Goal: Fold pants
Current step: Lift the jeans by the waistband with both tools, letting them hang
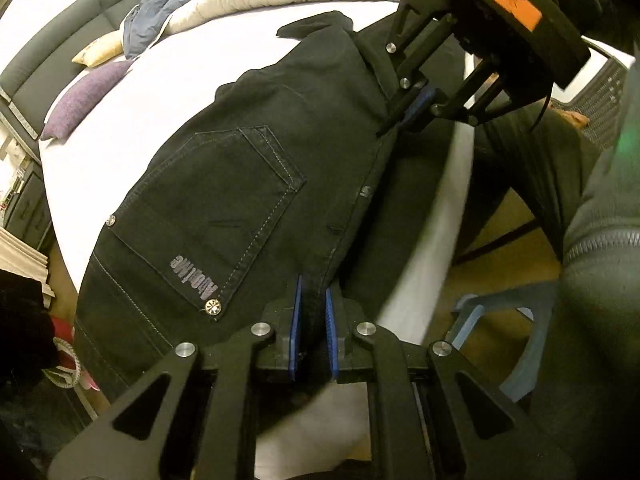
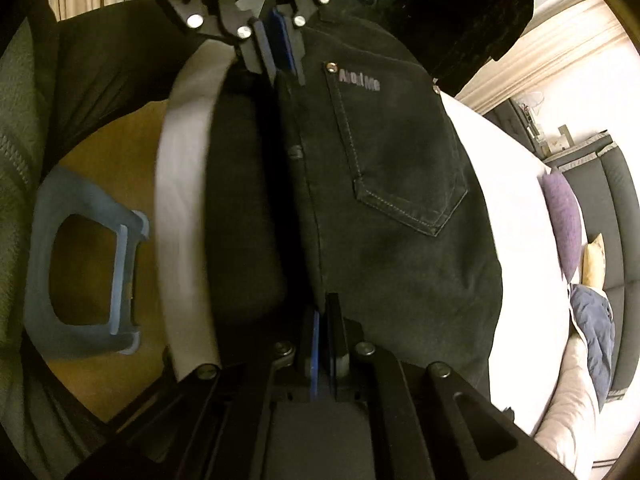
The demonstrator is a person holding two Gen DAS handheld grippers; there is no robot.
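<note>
The black pants (image 1: 248, 184) lie on the white bed (image 1: 168, 92), back pocket up. Both claws pinch the same edge of the pants, the one that hangs near the side of the bed.

The left claw (image 1: 313, 300) is closed tight on that edge, with cloth squeezed between its blue pads. The right claw (image 2: 326, 320) is closed on the same edge too, further along it. Each claw sees the other straight ahead, at the far end of the edge.

From the left claw, the pants spread out ahead and to the left, over the bed. From the right claw, they spread ahead and to the right. The long way of the pants runs from one claw to the other. So I think the next move carries this edge across, away from the bed's side.

The legs are cut off from view. The pictures are blurry at the bed's side, and the cloth below it is too dark to make out.
</note>
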